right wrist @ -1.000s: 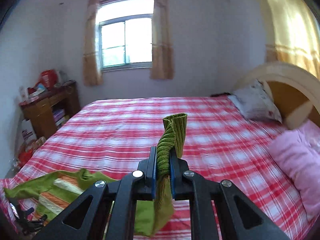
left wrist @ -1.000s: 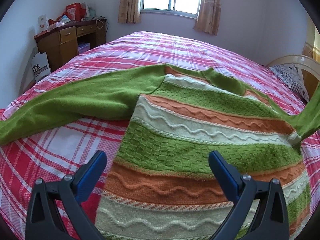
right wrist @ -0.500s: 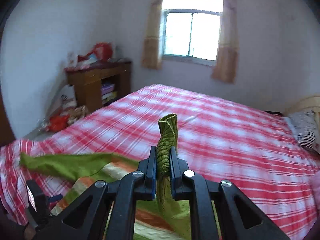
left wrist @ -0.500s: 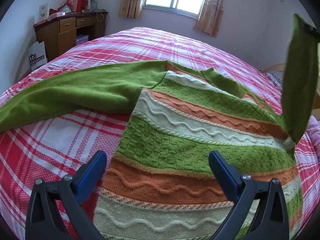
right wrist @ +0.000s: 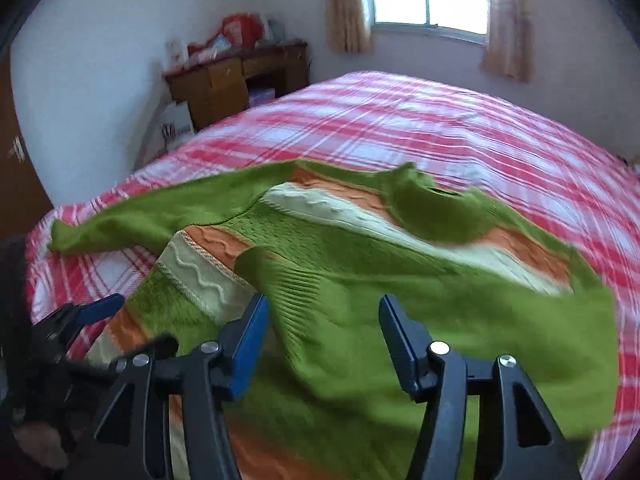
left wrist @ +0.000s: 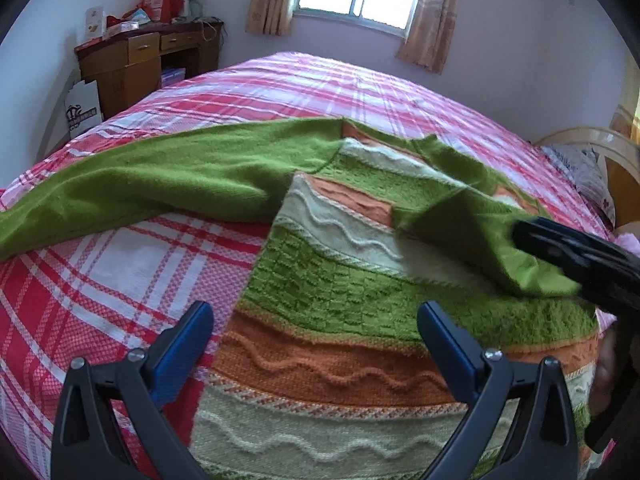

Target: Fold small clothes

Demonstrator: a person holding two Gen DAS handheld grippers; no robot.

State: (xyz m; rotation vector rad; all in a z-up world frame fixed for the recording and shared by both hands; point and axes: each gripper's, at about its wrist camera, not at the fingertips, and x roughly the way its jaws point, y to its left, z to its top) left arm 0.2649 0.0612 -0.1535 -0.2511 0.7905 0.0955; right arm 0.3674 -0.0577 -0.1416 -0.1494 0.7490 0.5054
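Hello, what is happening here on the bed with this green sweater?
A person with a gripper in each hand is folding a striped sweater spread on the plaid bed. The right gripper has just been opening, and the green right sleeve it carried now lies folded across the sweater's body, loose between its jaws. The left gripper hovers open over the lower hem, holding nothing. The left sleeve is not yet folded and stretches out over the bed.

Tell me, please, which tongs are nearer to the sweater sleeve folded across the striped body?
The right. The right tongs hang directly over the folded sleeve, jaws just opened, pads clear of it. The left tongs are open near the sweater's lower left edge, farther away.
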